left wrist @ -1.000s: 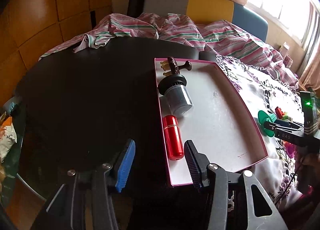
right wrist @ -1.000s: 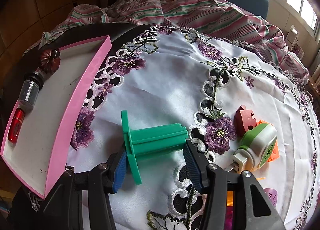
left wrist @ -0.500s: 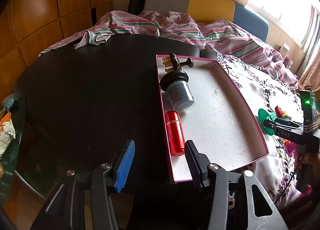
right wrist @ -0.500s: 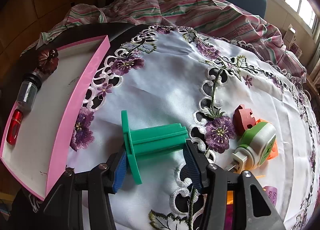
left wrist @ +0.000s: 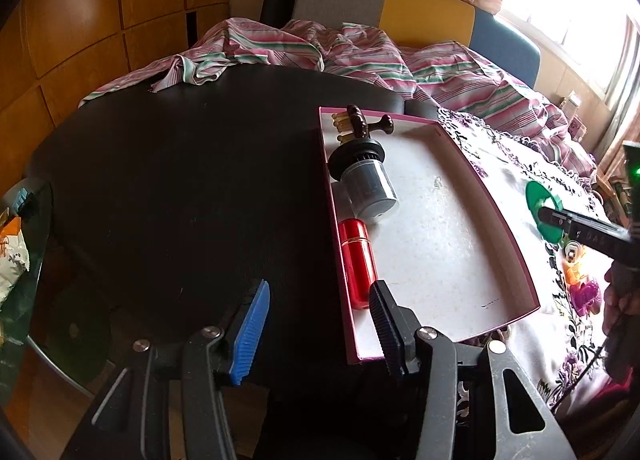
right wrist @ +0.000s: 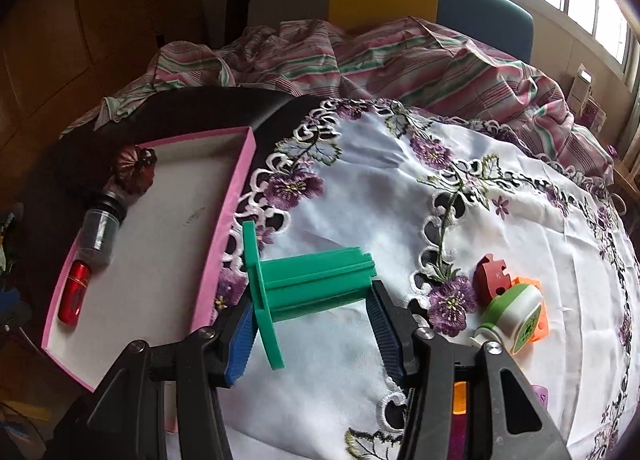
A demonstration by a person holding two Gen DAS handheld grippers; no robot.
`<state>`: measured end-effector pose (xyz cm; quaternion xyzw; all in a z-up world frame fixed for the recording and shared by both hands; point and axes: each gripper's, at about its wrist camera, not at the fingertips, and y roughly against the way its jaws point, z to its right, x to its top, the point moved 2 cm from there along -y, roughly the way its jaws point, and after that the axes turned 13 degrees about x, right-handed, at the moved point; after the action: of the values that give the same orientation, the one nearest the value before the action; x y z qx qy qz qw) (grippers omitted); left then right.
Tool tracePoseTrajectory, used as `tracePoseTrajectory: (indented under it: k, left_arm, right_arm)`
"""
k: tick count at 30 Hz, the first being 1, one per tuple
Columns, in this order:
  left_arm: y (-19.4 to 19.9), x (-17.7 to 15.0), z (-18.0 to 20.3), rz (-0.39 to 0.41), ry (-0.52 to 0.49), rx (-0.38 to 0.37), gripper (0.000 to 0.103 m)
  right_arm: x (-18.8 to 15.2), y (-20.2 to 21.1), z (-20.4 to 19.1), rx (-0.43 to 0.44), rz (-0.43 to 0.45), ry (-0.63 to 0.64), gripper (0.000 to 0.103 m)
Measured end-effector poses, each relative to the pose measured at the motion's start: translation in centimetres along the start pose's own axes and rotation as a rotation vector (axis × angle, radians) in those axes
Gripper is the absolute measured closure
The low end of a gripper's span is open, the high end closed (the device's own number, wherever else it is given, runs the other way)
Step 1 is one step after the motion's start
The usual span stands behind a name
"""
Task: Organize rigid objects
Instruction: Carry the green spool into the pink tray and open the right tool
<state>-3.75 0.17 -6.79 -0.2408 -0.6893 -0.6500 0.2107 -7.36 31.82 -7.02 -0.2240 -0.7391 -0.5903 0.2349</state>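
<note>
Jaws: right gripper point(right wrist: 312, 334) clamps green spool point(right wrist: 308, 284); left gripper point(left wrist: 318, 324) spread, empty; spool's underside hidden

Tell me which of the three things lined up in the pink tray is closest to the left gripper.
The red cylinder. It lies at the near end of the row, right by the left gripper; the clear jar and brown knob sit farther back.

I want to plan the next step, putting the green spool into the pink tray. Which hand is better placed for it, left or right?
Right. The right gripper already holds the green spool, close beside the pink tray. The left gripper is open and holds nothing, at the tray's near corner.
</note>
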Motion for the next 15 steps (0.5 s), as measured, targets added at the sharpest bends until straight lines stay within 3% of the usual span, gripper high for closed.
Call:
tracePoseTrajectory:
  k: [8, 15]
  left_arm:
    - [-0.4, 0.1, -0.9, -0.009, 0.025, 0.001, 0.05]
    - [-0.8, 0.2, -1.6, -0.018, 0.042, 0.002, 0.05]
  right_arm:
    - [2.9, -0.8, -5.7, 0.096, 0.02, 0.069, 0.05]
    - [5.4, -5.9, -8.2, 0.136, -0.051, 0.075, 0.05]
